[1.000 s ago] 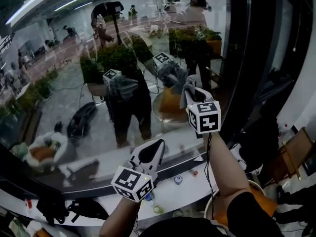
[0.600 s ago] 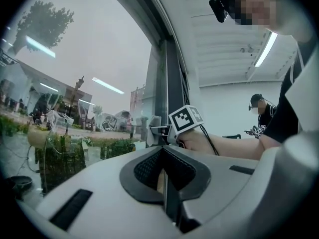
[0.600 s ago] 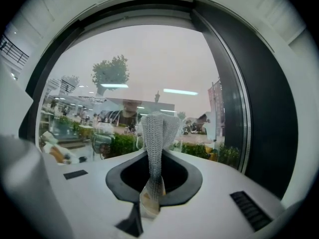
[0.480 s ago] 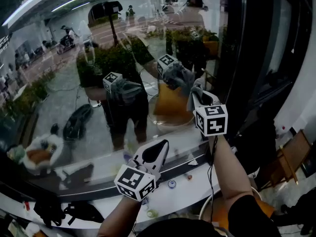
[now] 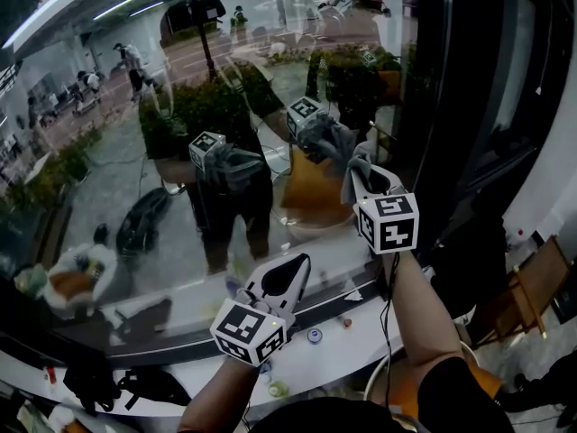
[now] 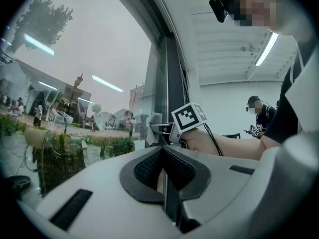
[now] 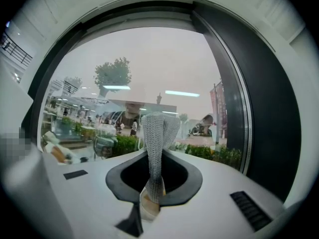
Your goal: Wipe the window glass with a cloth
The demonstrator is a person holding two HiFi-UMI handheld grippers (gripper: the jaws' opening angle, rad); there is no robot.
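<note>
- The glass [image 5: 117, 179] fills the left and middle of the head view, heavy with reflections. By my reading, the free span for wiping lies left of and below the cloth.
- The left gripper [image 5: 290, 269] sits low, just above the sill [image 5: 343, 341]. Its jaws are pressed together with nothing between them, and the tips aim up at the pane. It is well apart from the cloth and looks idle.
- The cloth [image 5: 354, 165] is a grey mesh strip pinched in the right gripper [image 5: 370, 180]. It stands out past the jaw tips, with its long axis along the jaws and pointing at the glass, high on the pane's right side.
- The dark frame [image 5: 442, 106] stands just right of the cloth, so a stroke probably has to run leftward or down, and the right gripper alone is placed to make it.
- The right gripper view shows the jaws of the right gripper [image 7: 153, 185] clamped on the folded cloth [image 7: 158, 133], but not whether the tip meets the glass [image 7: 149, 63].
- The left gripper view, past its own closed left gripper [image 6: 163, 176], catches the cloth [image 6: 152, 124] side on, at the pane beside the frame [image 6: 175, 78].
- In the head view the cloth meets its own reflection, which suggests contact.
</note>
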